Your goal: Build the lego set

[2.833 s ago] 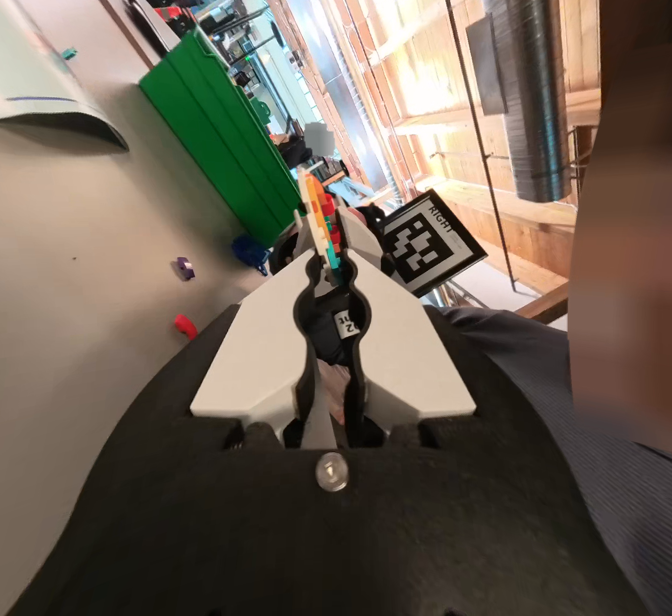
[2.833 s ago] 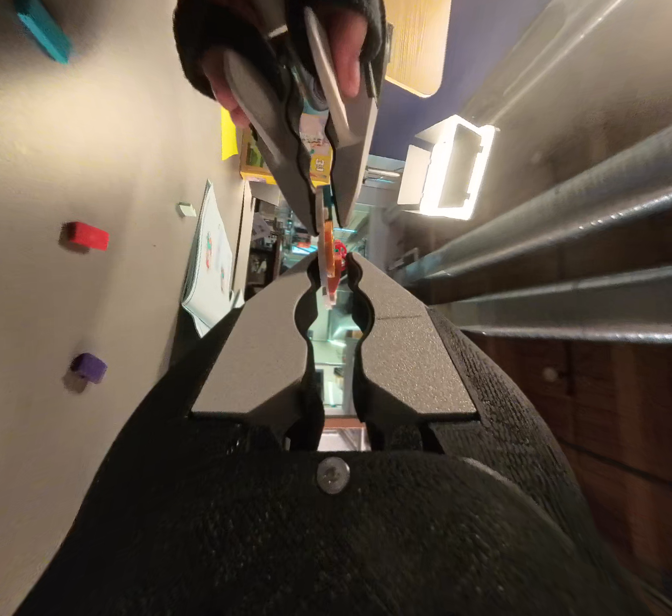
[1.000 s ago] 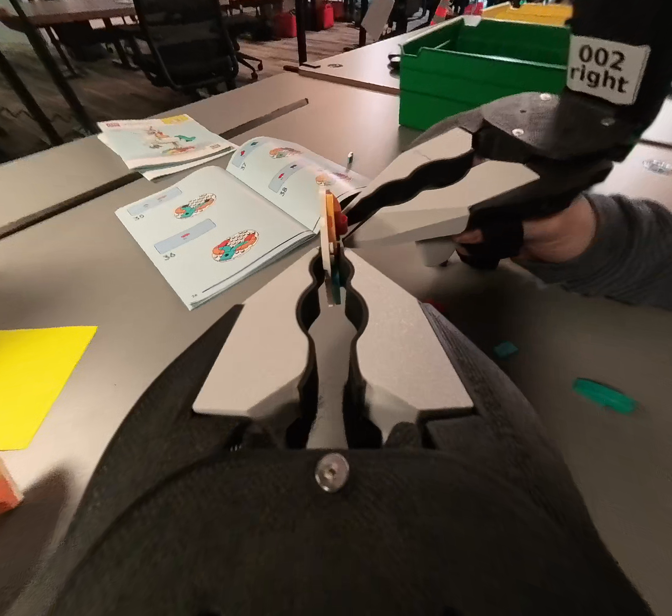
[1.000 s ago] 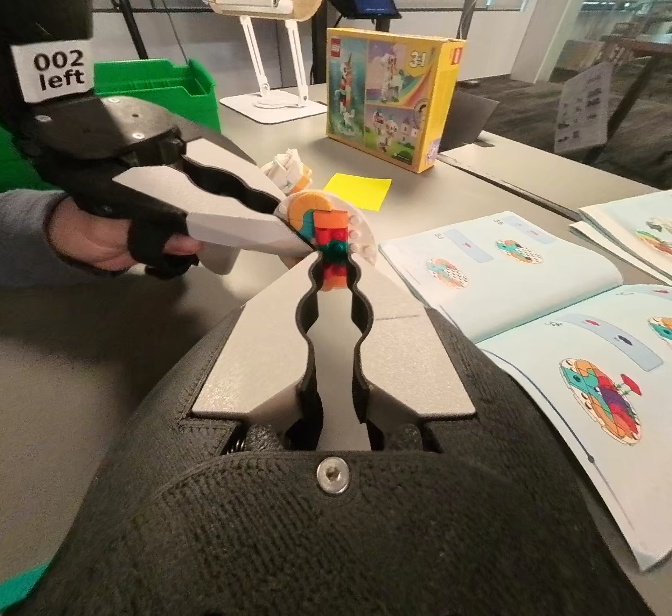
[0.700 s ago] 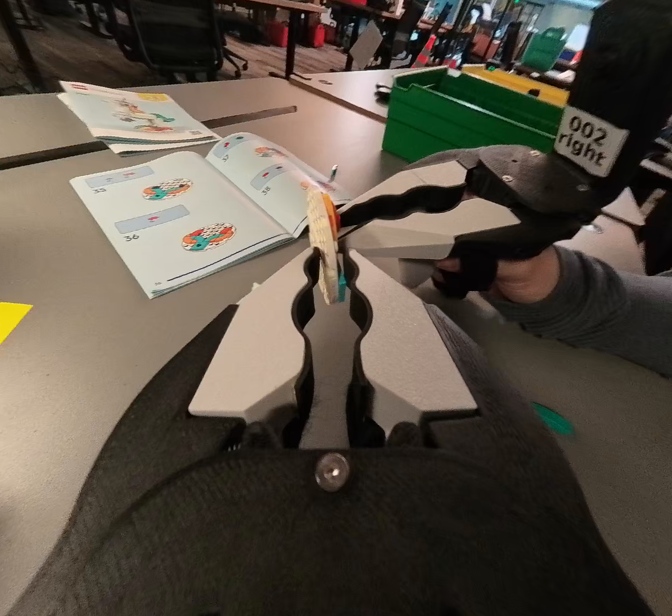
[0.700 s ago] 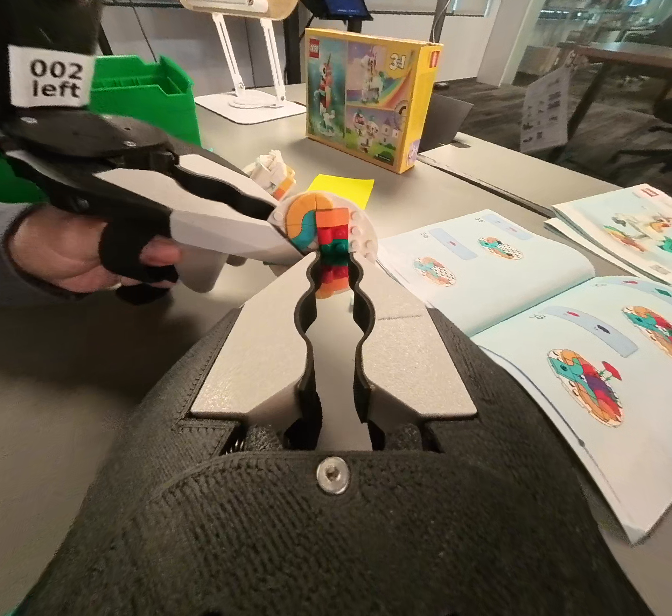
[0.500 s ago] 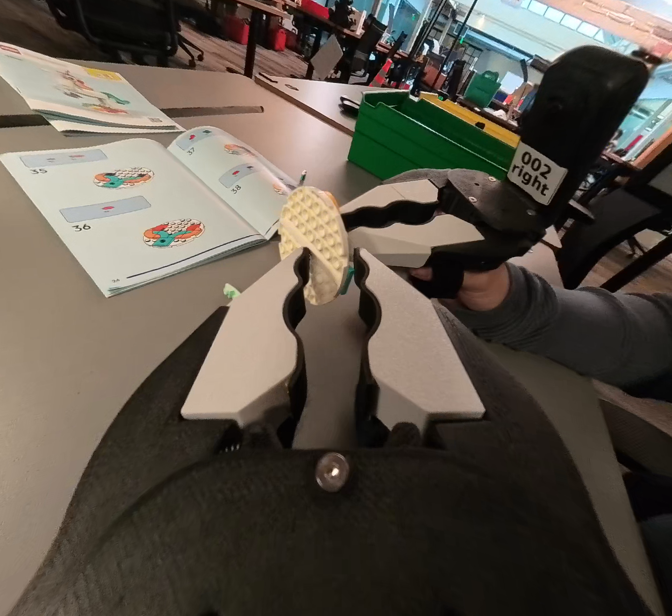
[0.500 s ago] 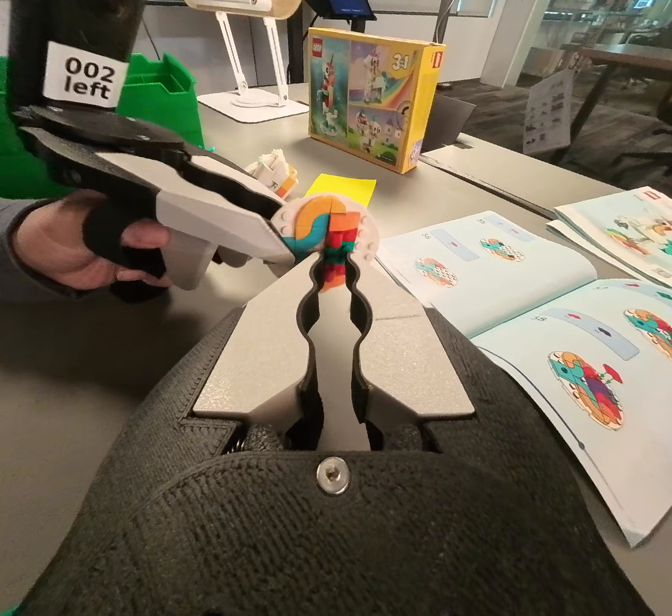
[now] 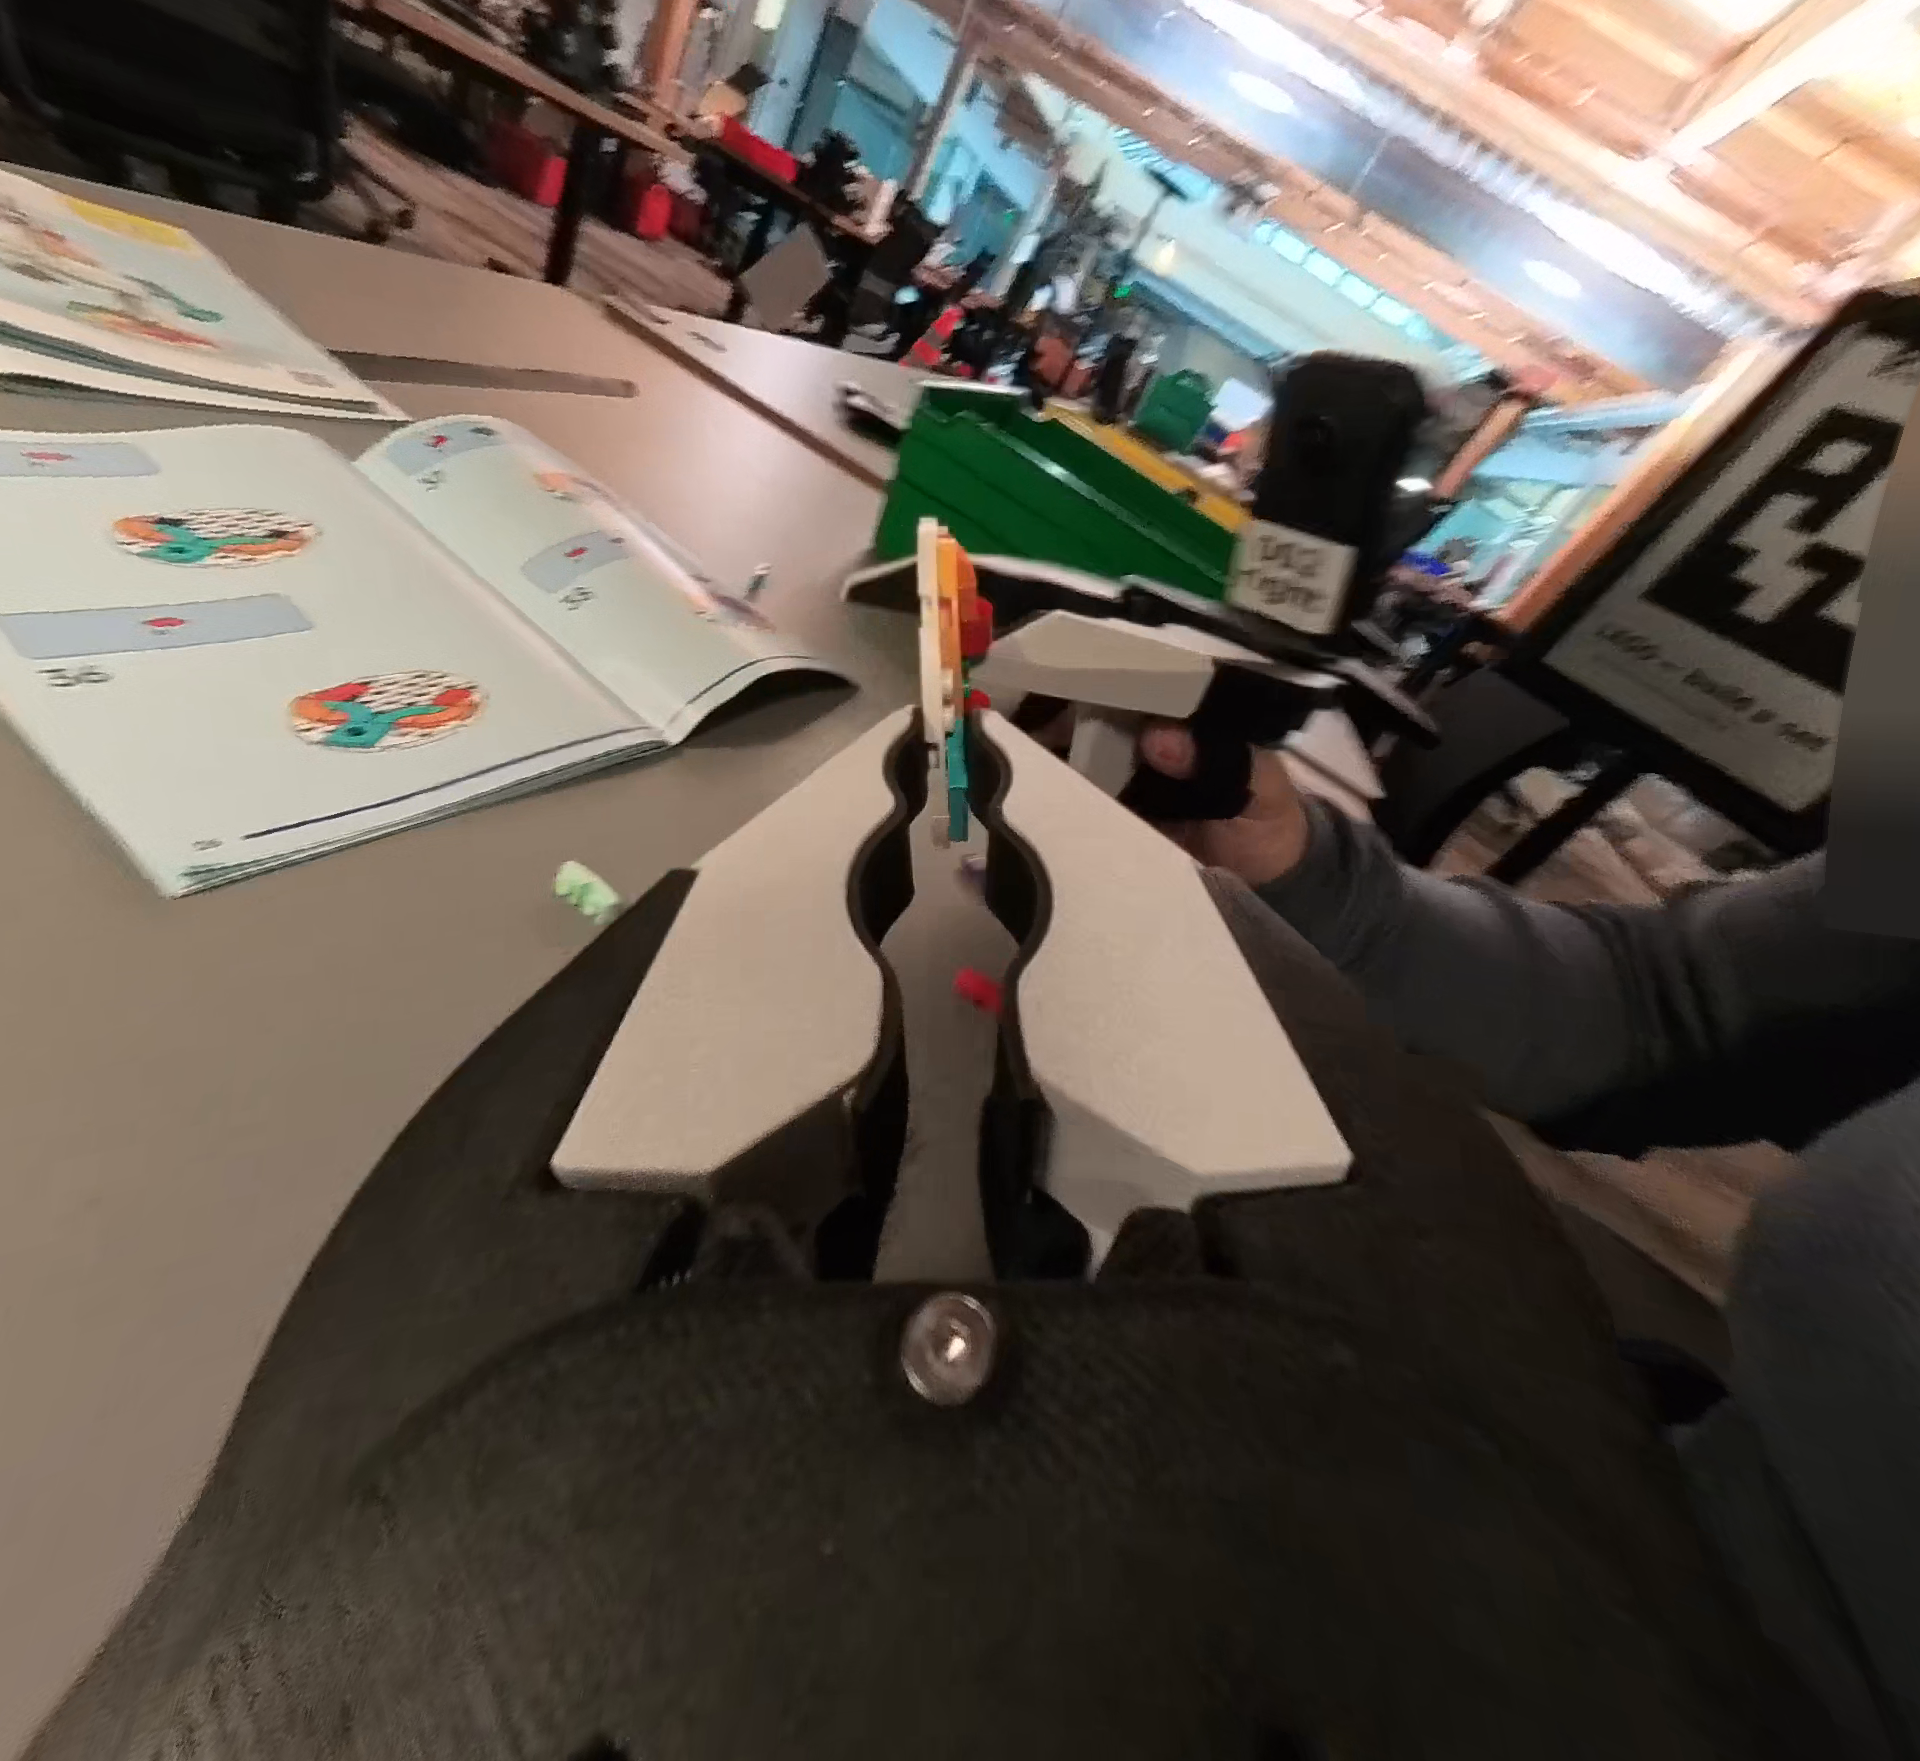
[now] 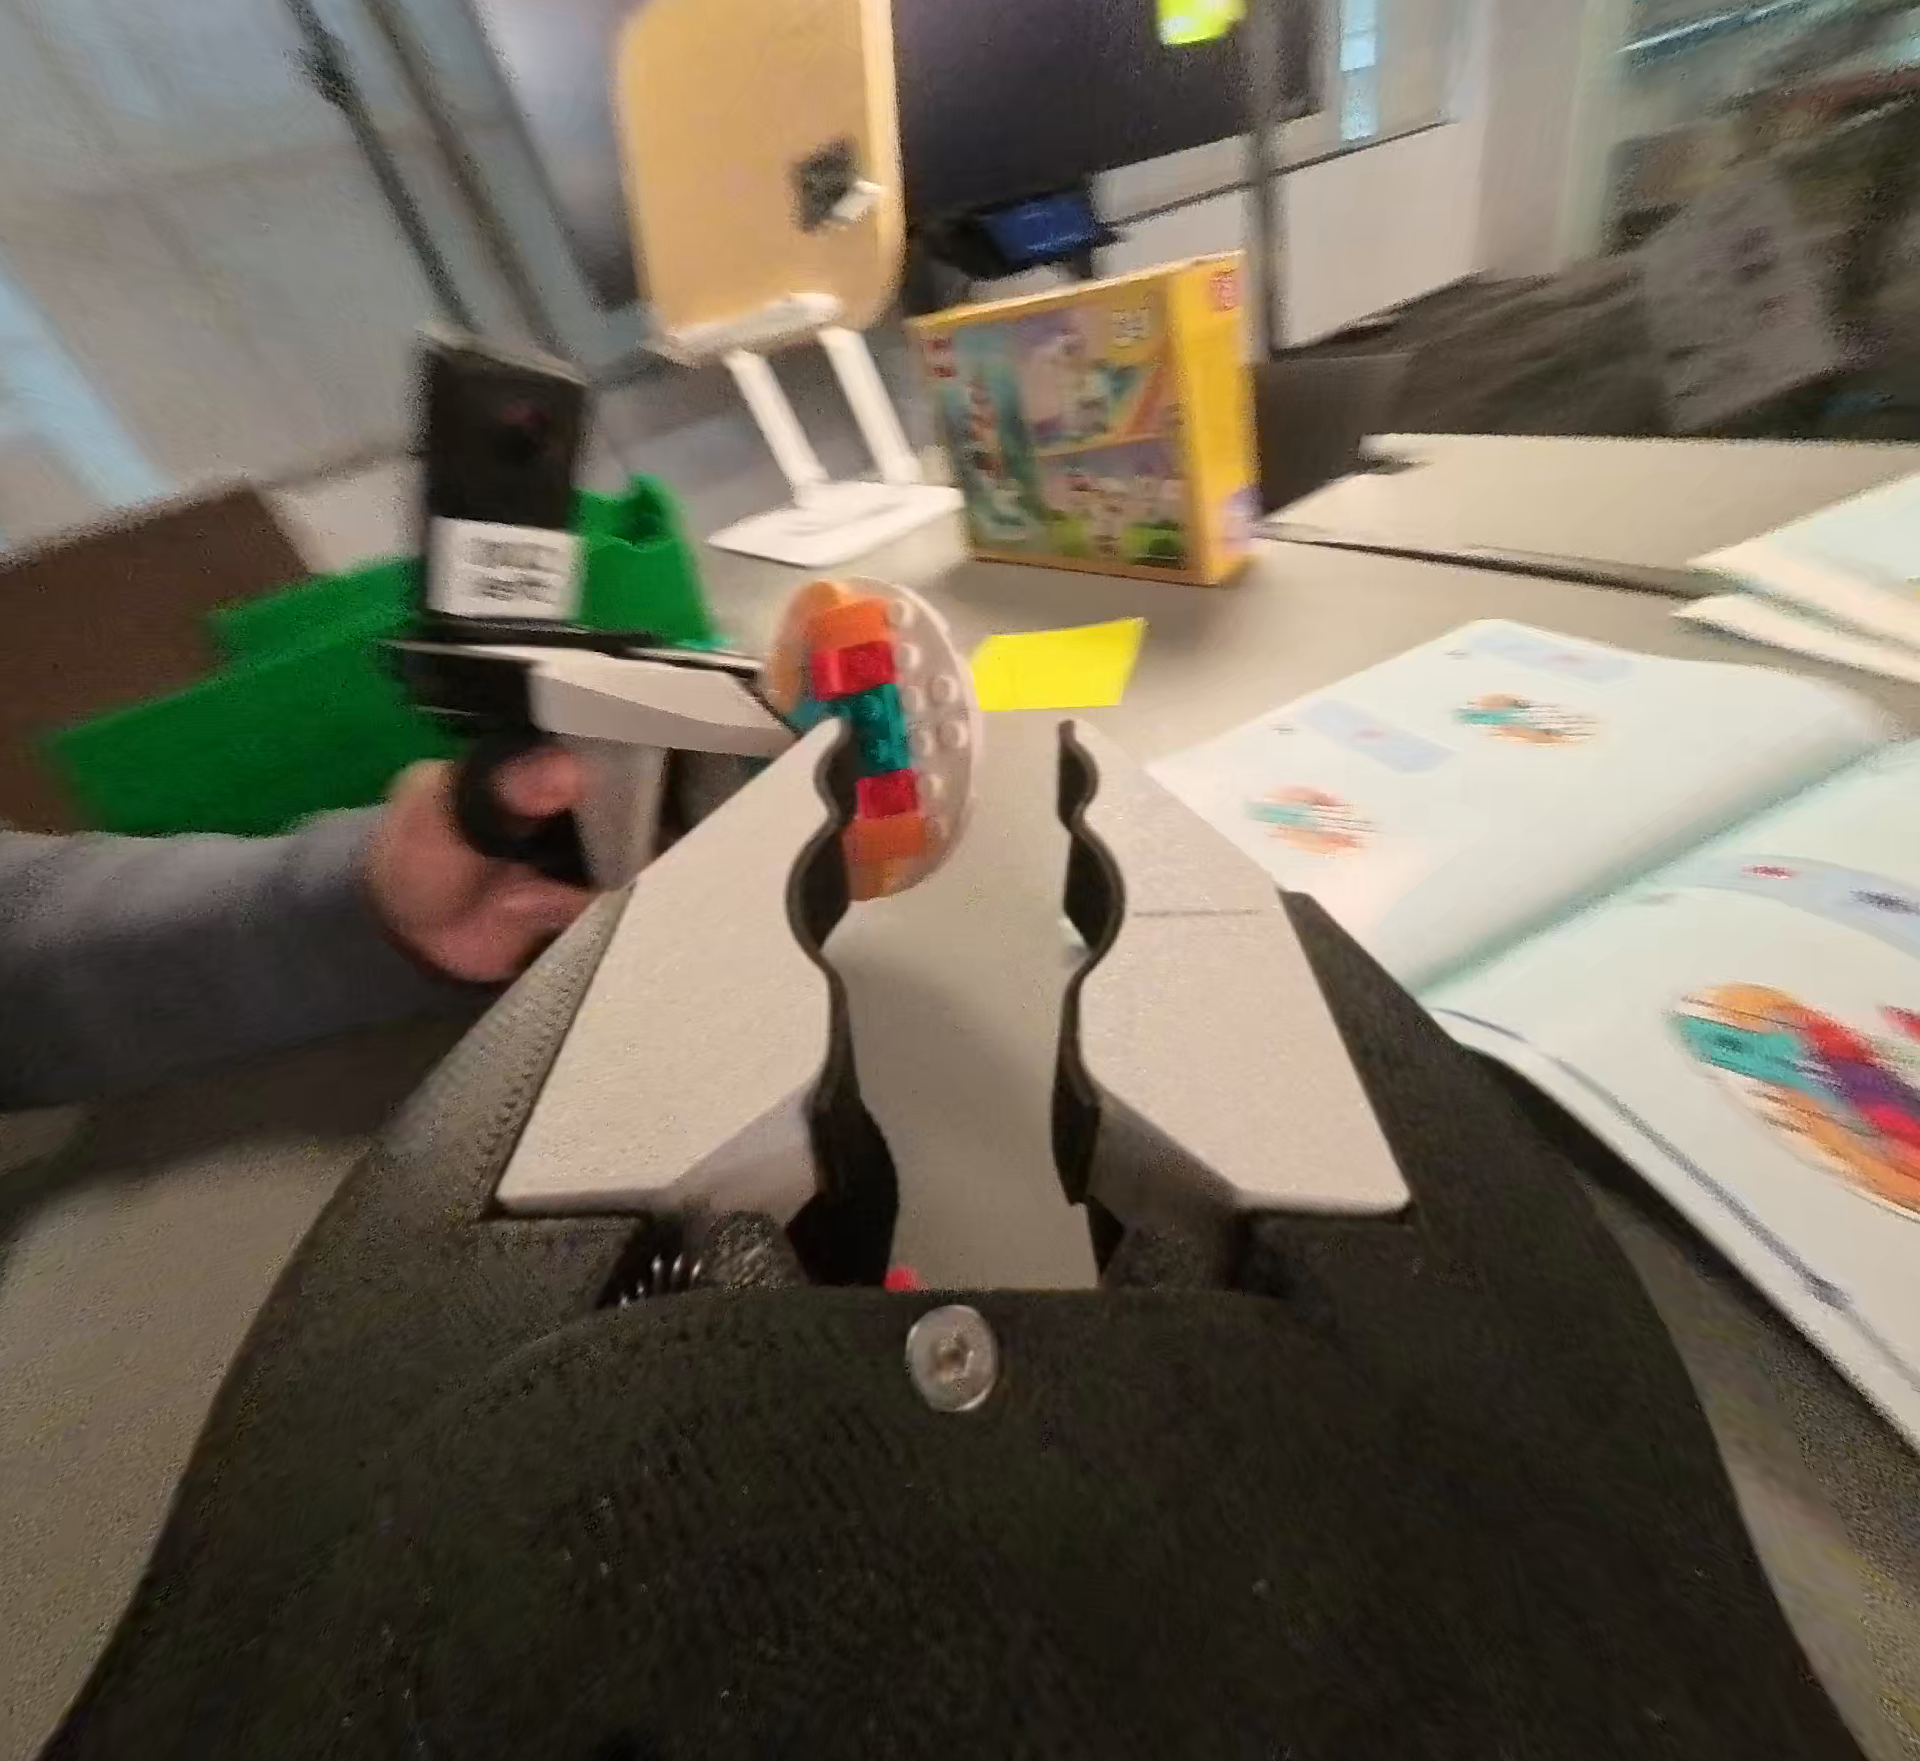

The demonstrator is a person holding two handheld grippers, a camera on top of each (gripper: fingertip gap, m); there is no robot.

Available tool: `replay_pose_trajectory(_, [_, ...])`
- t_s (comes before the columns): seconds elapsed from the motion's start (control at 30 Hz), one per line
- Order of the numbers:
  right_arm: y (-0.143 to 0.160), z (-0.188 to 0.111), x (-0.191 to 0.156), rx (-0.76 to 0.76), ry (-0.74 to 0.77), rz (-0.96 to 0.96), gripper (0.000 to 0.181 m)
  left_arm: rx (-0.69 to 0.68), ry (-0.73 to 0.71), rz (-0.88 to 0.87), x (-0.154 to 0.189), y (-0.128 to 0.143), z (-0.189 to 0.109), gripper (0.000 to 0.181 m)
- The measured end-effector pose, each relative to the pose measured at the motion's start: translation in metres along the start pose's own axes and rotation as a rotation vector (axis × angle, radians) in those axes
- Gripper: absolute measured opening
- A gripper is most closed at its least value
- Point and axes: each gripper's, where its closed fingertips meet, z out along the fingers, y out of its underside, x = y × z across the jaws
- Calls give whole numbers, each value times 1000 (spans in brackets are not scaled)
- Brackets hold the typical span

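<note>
A round white lego plate (image 9: 935, 641) with orange, red and teal bricks stands edge-on in my left gripper (image 9: 951, 724), which is shut on its lower rim. In the right wrist view the plate (image 10: 914, 724) shows its brick face, with a white finger (image 10: 644, 693) of the left gripper on its left side. My right gripper (image 10: 951, 740) is open and empty, with the plate just in front of its left finger. In the left wrist view one right finger (image 9: 1101, 667) lies just behind the plate. Both views are blurred.
An open instruction booklet (image 9: 312, 620) lies on the grey table, also to the right in the right wrist view (image 10: 1558, 828). A green bin (image 9: 1039, 506), a yellow set box (image 10: 1101, 454) and a yellow note (image 10: 1055, 662) stand farther back. Small loose pieces, pale green (image 9: 582, 885) and red (image 9: 977, 987), lie on the table. Left and right tips are no more than a few centimetres apart.
My right gripper has opened and let go of the bricks on the plate. My left gripper has kept the plate and turned it edge-on to its own camera.
</note>
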Motion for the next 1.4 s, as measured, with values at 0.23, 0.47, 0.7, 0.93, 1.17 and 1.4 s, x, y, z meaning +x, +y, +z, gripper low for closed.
replay_pose_trajectory(0.23, [-18, -18, -40, 51, -488, 359, 5, 41, 293, -139, 29, -7, -6, 5])
replay_pose_trajectory(0.47, [-11, -27, -39, -33, -544, 371, 5, 5, 305, -66, 35, -6, -9, 27])
replay_pose_trajectory(0.7, [-5, -38, -49, -99, -681, 447, 5, -60, 342, -87, 45, 3, -6, 7])
replay_pose_trajectory(0.93, [-6, -23, -10, -11, -392, 334, 22, -178, 33, -53, 12, 16, 3, 5])
replay_pose_trajectory(1.17, [33, 0, -7, -256, -13, -357, 17, -193, -145, -159, -22, 32, 3, 5])
replay_pose_trajectory(1.4, [51, 8, 2, -376, 120, -493, 14, -198, -192, -208, -32, 37, 0, 5])
